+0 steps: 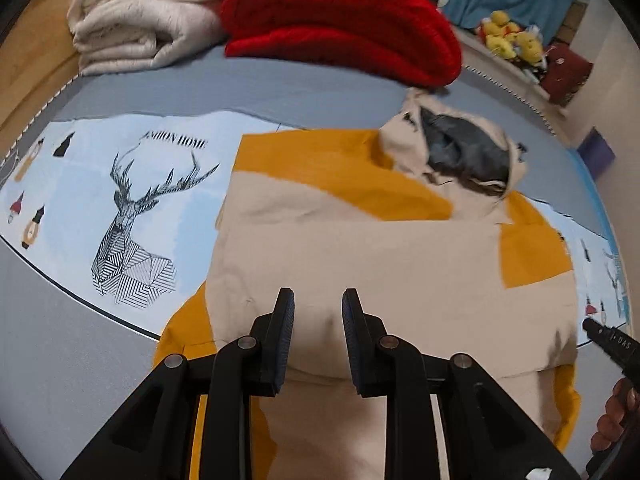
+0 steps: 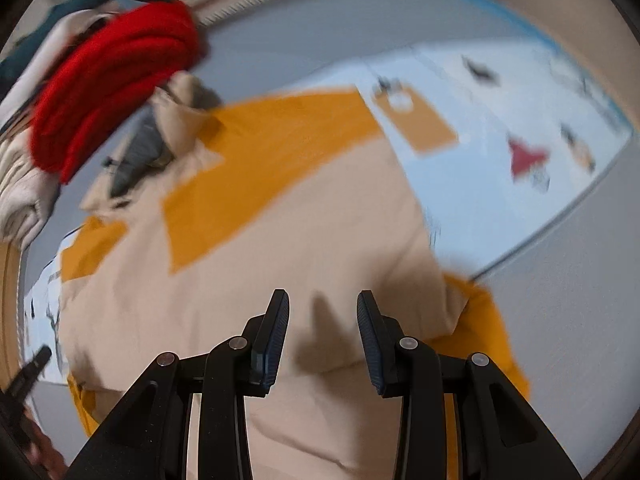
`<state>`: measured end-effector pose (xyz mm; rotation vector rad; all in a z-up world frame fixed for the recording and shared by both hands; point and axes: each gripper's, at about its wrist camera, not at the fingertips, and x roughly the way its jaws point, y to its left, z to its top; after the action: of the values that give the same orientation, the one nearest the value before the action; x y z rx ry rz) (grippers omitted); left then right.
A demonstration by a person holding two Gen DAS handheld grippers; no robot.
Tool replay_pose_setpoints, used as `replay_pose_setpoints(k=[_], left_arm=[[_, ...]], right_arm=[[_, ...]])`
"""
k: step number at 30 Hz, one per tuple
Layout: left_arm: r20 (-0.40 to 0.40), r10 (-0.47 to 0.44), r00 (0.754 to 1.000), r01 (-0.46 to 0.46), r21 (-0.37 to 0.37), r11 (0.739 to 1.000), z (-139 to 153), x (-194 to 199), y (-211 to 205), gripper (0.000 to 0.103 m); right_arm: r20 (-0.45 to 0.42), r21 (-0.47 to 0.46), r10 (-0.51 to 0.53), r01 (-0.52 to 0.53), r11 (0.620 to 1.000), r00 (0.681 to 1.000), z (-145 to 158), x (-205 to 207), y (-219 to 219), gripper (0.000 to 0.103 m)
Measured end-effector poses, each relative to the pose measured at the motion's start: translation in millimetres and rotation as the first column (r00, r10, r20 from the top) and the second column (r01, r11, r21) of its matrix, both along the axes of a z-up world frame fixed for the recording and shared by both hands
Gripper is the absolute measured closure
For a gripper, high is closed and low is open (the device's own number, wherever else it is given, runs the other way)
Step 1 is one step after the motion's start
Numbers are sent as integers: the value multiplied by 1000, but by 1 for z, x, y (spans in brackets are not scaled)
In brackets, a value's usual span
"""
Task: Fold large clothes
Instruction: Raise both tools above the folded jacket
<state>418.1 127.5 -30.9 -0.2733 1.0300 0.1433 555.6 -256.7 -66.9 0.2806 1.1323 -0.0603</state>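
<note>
Cream fleece blanket (image 1: pixel 132 20), folded thick, sits at the far left of the grey bed sheet (image 1: pixel 240 88), with a folded red knit (image 1: pixel 340 20) just beside it. Those look finished. Left gripper (image 1: pixel 318 336) hovers released, jaws apart, above the beige-and-mustard hooded jacket (image 1: pixel 360 248), which lies spread on a pale blue deer-print cloth (image 1: pixel 120 200); sleeves seem tucked in, body fold remaining. Right gripper (image 2: pixel 323 340) hangs unclenched over its hem.

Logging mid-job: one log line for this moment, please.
left gripper: open, empty | right gripper: open, empty | hoodie: flat on bed, partly folded
</note>
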Motion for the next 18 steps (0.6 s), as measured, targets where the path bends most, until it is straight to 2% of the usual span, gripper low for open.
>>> replay_pose_setpoints(k=[4, 7, 14, 18], left_arm=[[33, -20, 999, 21, -9, 1000, 15, 2, -16, 80], [73, -42, 996, 41, 8, 999, 27, -1, -28, 80], [148, -92, 985, 86, 48, 995, 47, -11, -52, 80], [170, -121, 978, 109, 78, 991, 53, -12, -62, 80]], right_arm=[[115, -82, 90, -81, 993, 989, 40, -15, 12, 66], [158, -130, 142, -122, 984, 977, 60, -22, 20, 66], [210, -234, 226, -176, 956, 951, 92, -43, 27, 66], [221, -259, 248, -189, 947, 943, 102, -48, 26, 66]])
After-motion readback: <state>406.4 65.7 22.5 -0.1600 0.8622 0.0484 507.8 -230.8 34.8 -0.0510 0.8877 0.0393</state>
